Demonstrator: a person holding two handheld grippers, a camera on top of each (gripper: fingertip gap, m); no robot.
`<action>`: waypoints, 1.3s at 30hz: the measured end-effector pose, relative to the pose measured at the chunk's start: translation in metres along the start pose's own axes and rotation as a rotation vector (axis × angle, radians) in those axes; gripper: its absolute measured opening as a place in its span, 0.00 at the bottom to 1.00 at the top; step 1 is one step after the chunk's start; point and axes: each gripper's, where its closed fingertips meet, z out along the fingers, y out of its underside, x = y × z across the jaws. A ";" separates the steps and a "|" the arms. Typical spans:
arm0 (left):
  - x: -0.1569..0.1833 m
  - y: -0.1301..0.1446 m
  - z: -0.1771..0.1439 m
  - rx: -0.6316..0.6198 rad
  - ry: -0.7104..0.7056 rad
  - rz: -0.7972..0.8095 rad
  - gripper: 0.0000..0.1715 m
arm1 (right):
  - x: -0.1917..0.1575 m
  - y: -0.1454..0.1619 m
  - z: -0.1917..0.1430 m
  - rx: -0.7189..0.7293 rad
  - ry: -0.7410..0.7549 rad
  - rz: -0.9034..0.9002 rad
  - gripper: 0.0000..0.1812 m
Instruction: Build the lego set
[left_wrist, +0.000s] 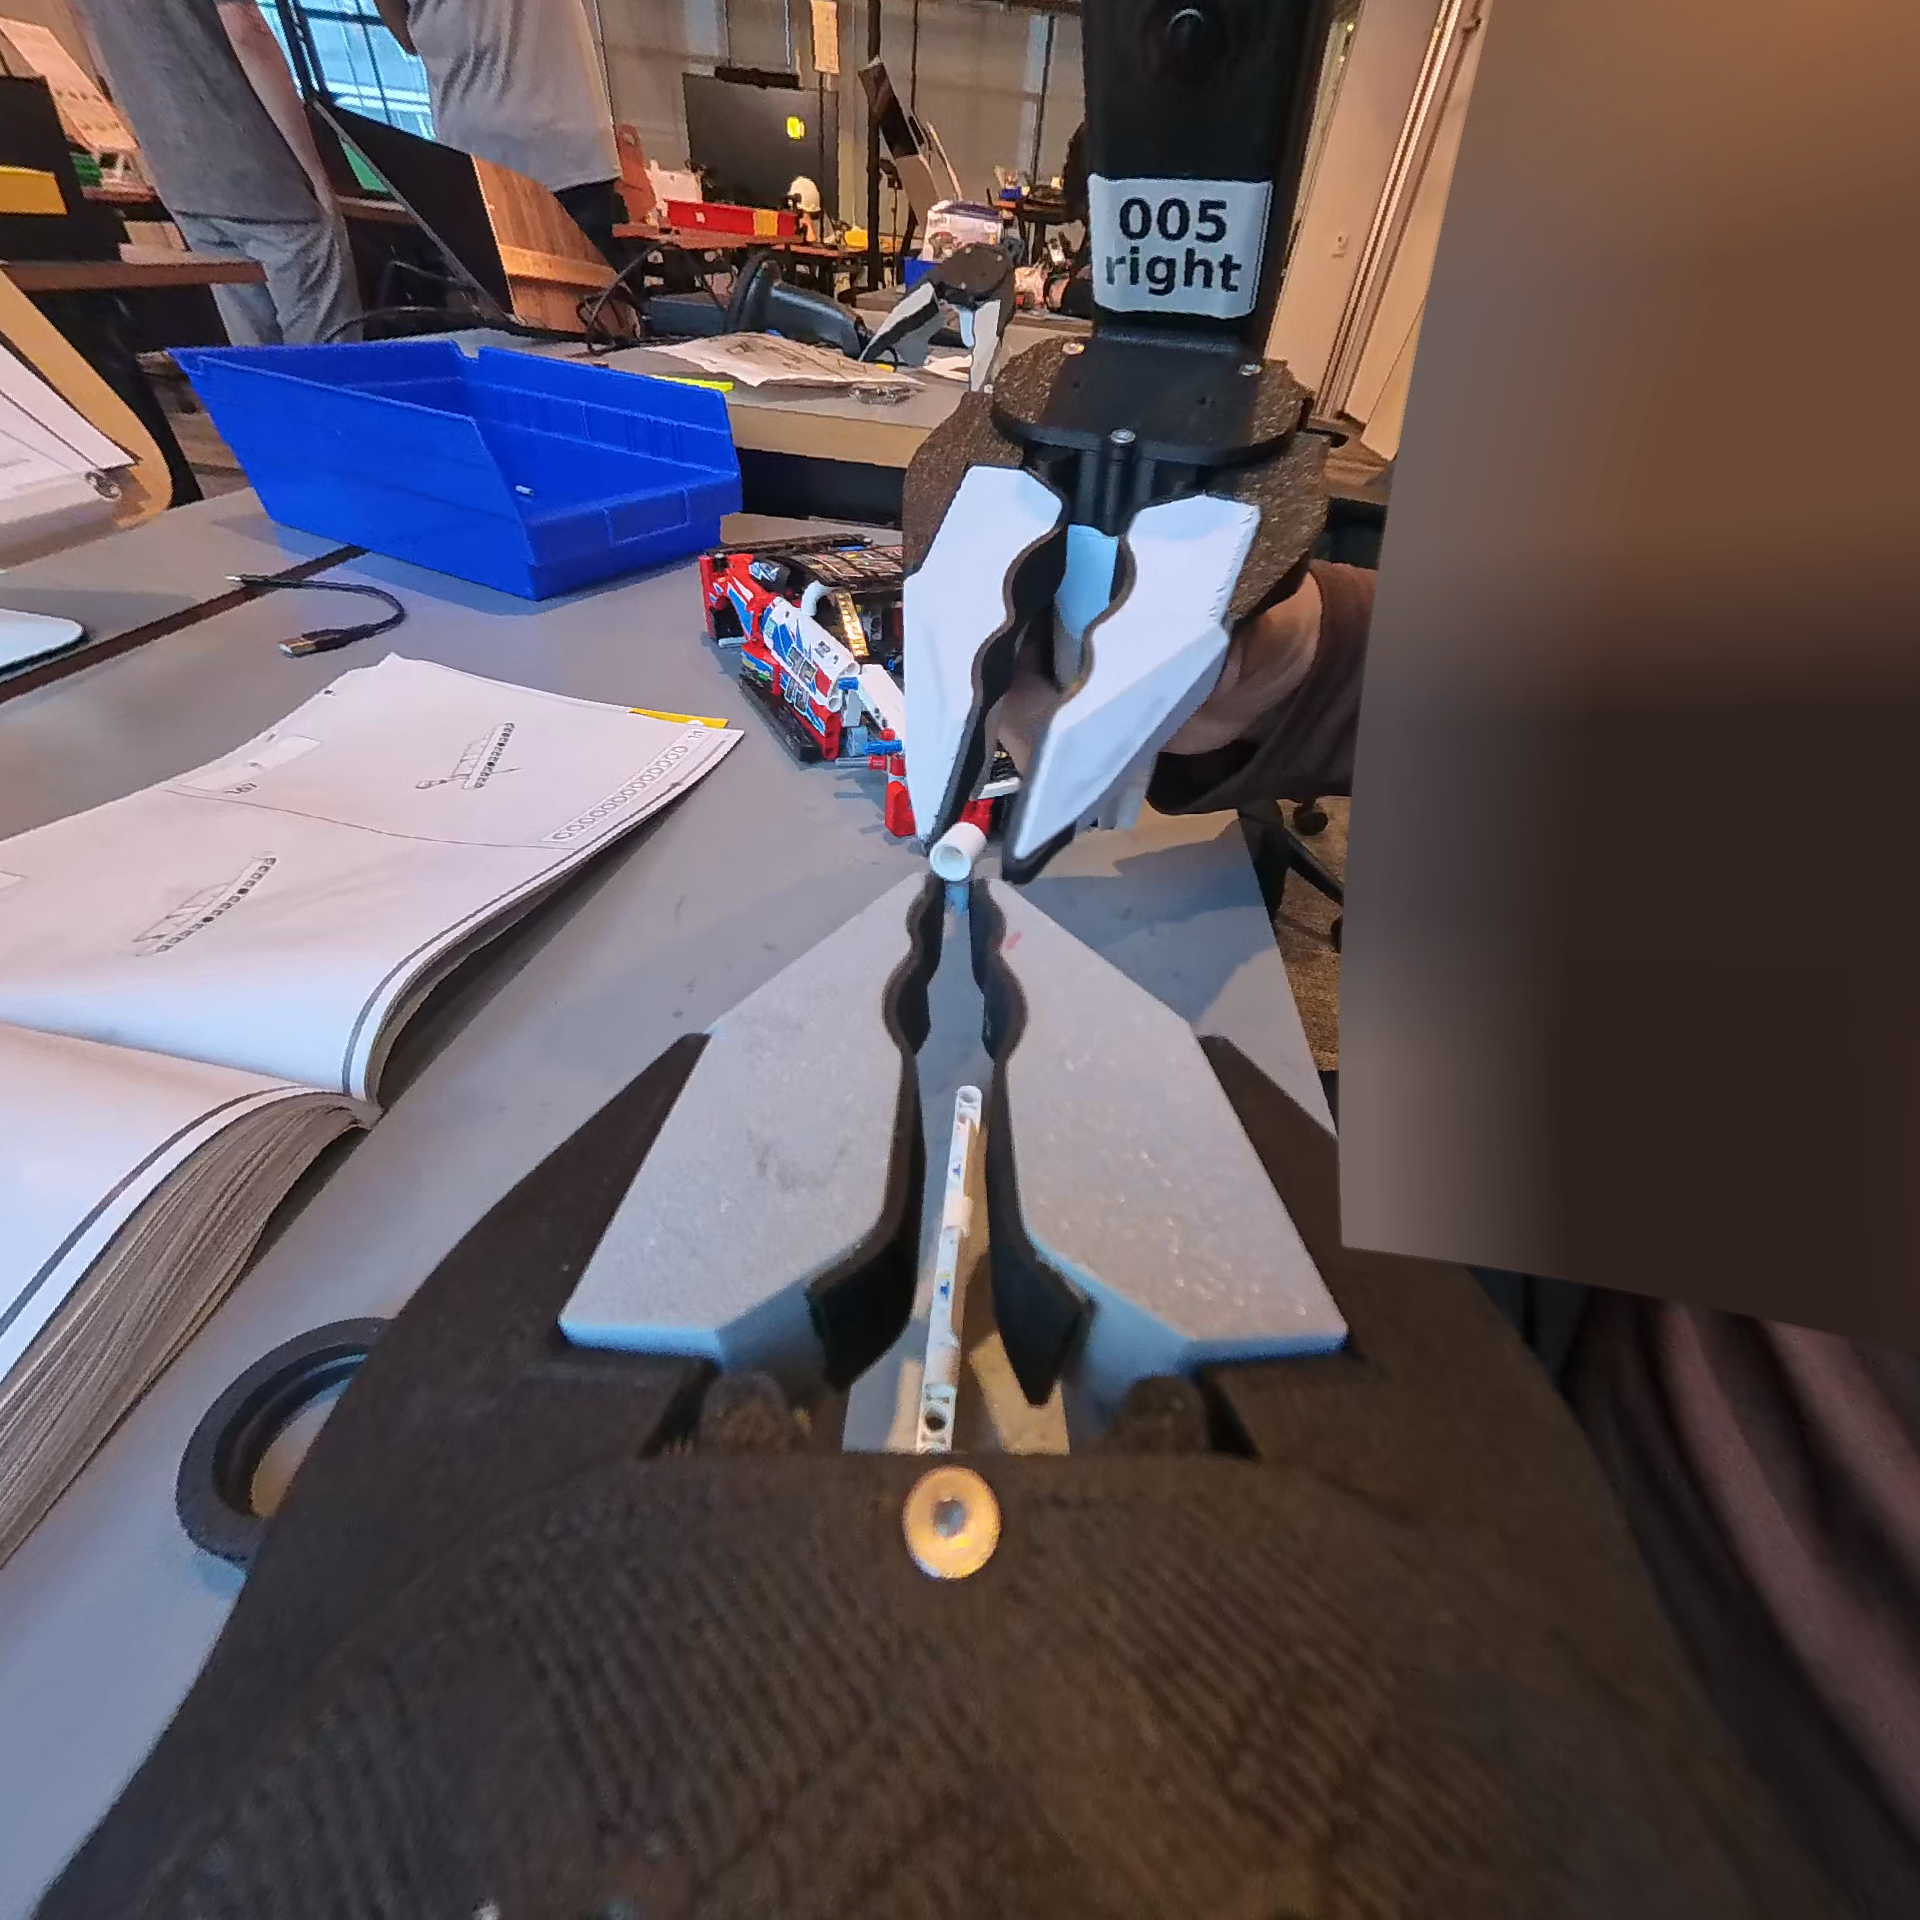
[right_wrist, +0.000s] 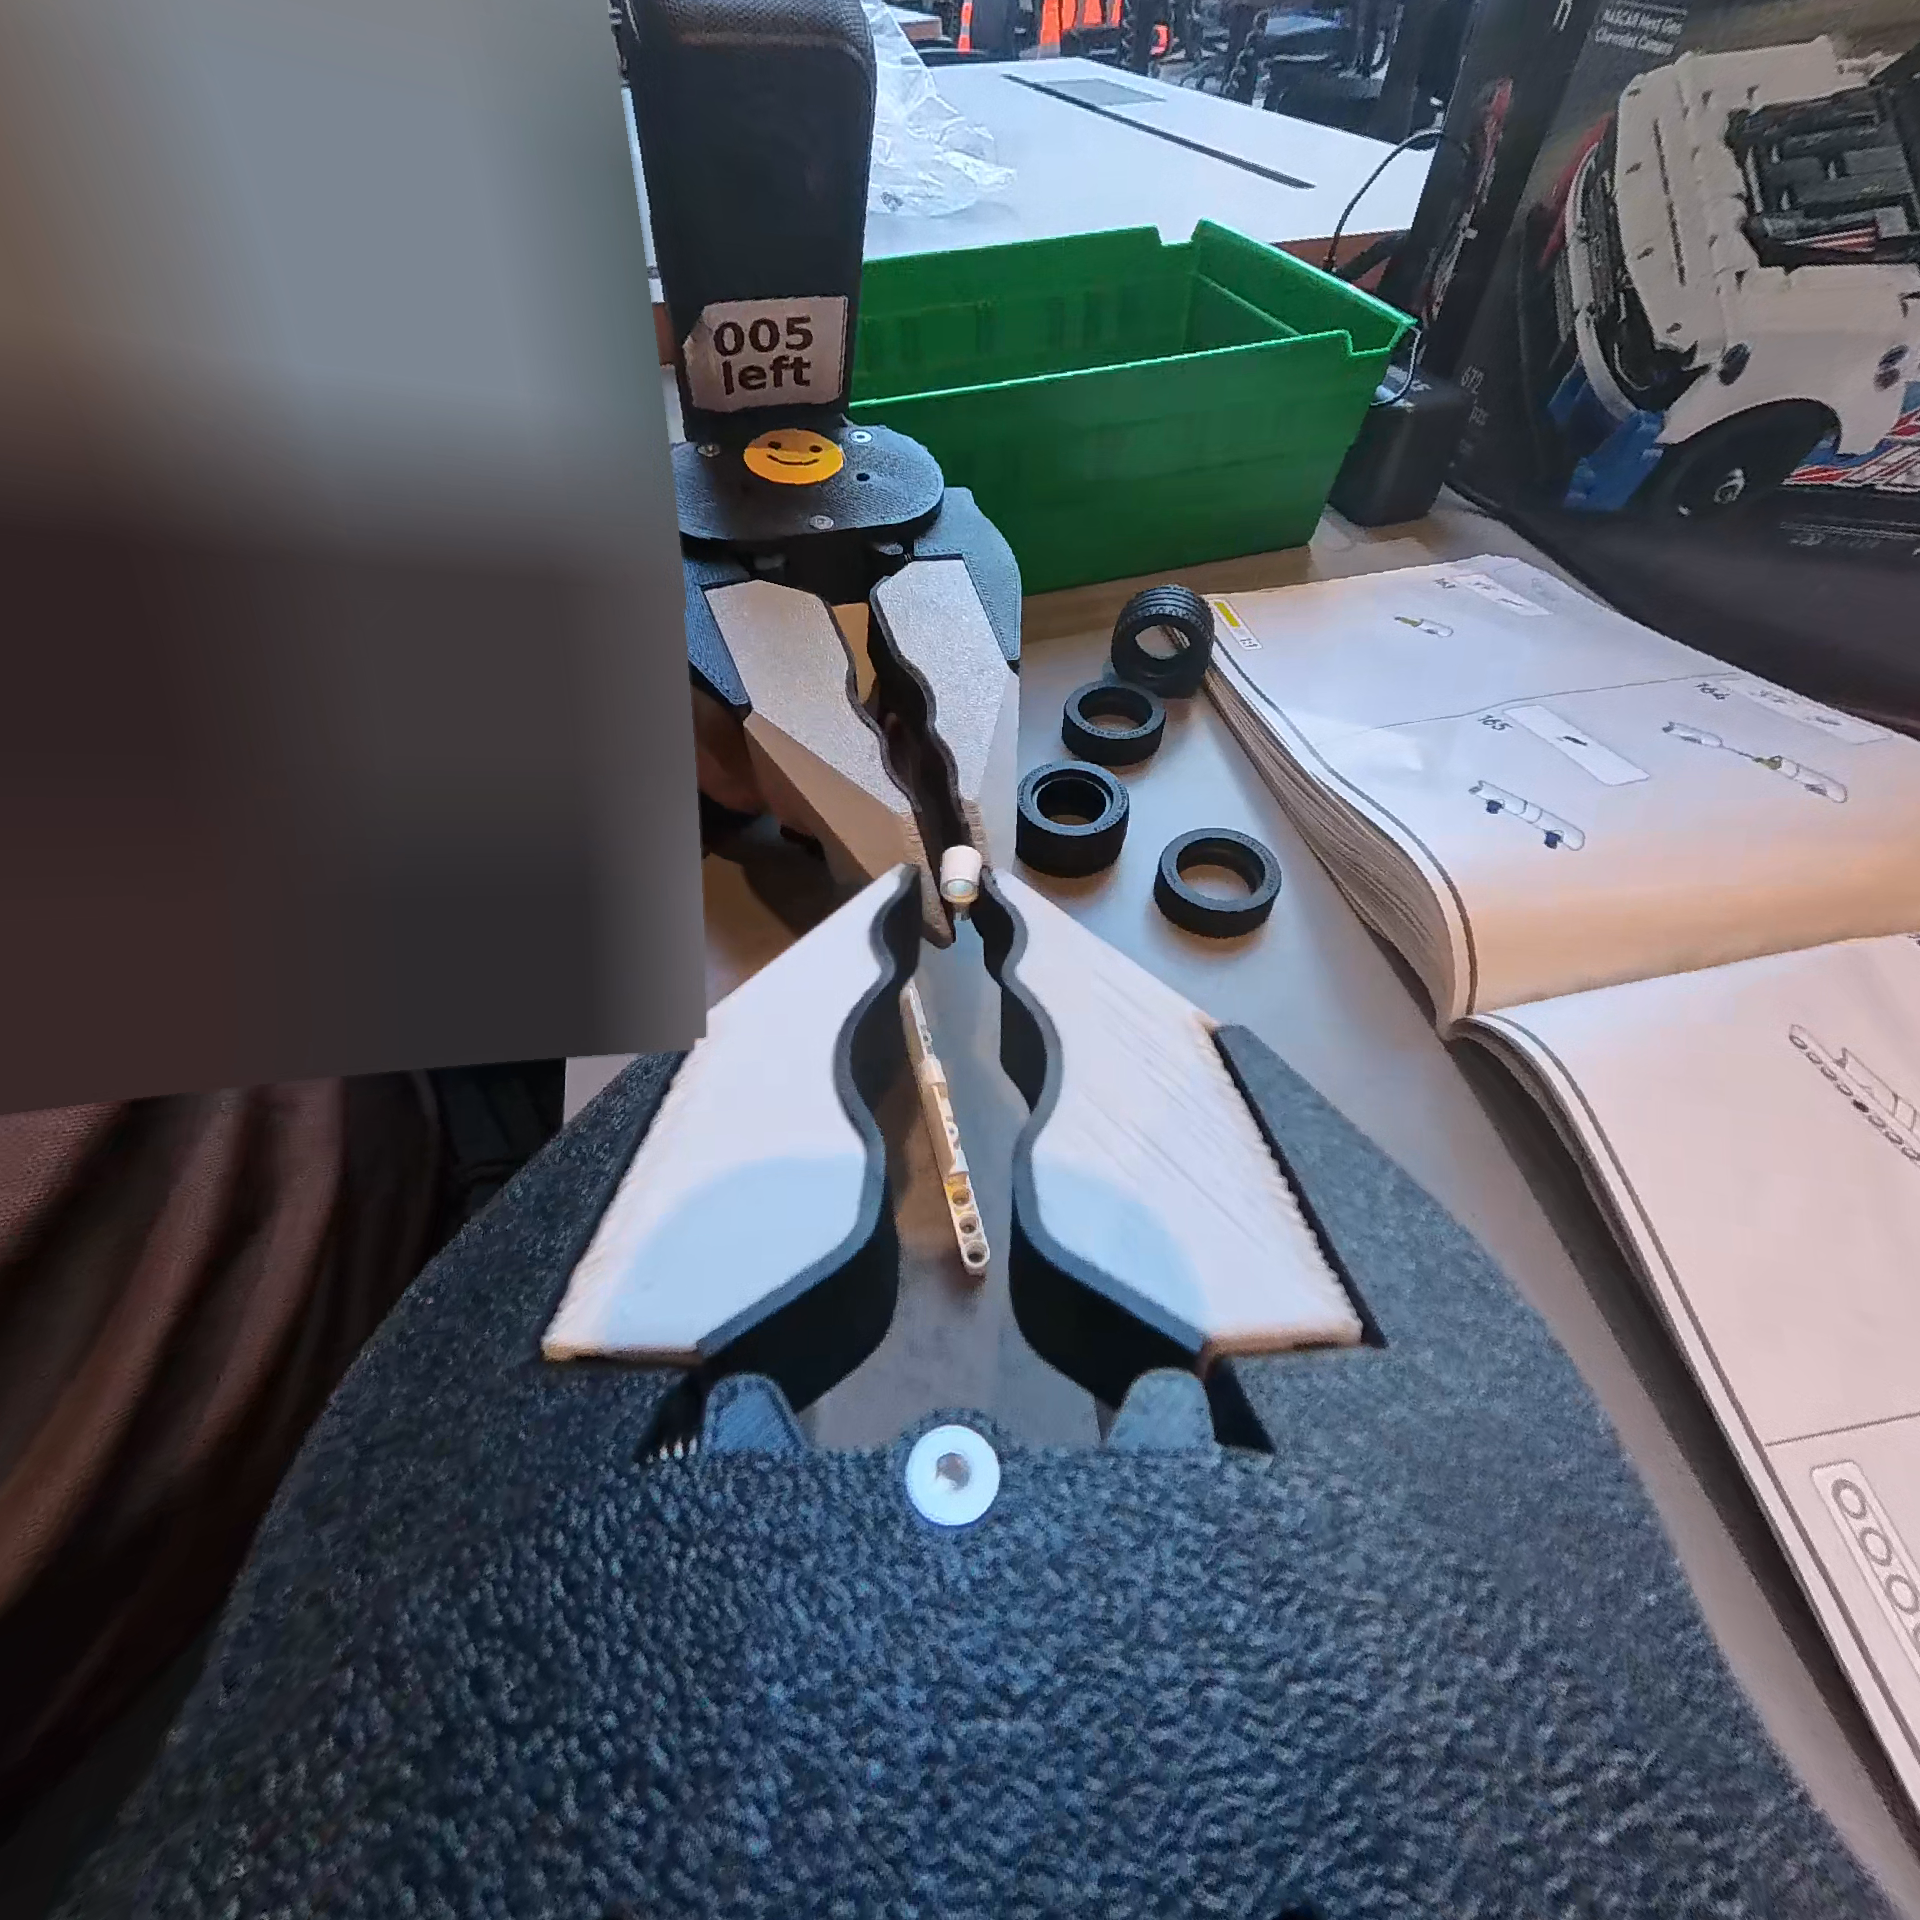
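Observation:
My left gripper (left_wrist: 953, 891) is shut on a small blue piece (left_wrist: 957, 898) at its tips. My right gripper (right_wrist: 948, 889) faces it tip to tip and is shut on a small white round piece (right_wrist: 958, 871), which sits against the blue piece's end; it also shows in the left wrist view (left_wrist: 958, 854). Both are held above the table. A white beam (left_wrist: 948, 1257) lies on the table under the grippers, seen between the fingers in the right wrist view too (right_wrist: 940, 1132). The part-built red, white and blue model (left_wrist: 821, 665) stands behind the right gripper (left_wrist: 977, 857).
An open instruction book (left_wrist: 312, 831) lies at the left, also in the right wrist view (right_wrist: 1558, 779). Several black tyres (right_wrist: 1070, 816) lie beside it. A blue bin (left_wrist: 468, 457), a green bin (right_wrist: 1122, 416), the set's box (right_wrist: 1714, 260) and a cable (left_wrist: 332, 623) stand farther back. My two grippers' fingertips are within a few centimetres of each other.

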 end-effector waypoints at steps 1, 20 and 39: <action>0.000 0.000 0.000 0.001 0.001 -0.002 0.01 | 0.000 0.000 0.000 0.001 -0.001 0.002 0.06; 0.001 -0.003 -0.001 0.012 -0.029 0.062 0.01 | -0.001 -0.003 -0.001 0.031 -0.013 -0.005 0.04; 0.002 0.063 0.003 -0.417 0.091 0.011 0.17 | 0.007 0.061 -0.007 -0.187 0.044 -0.005 0.04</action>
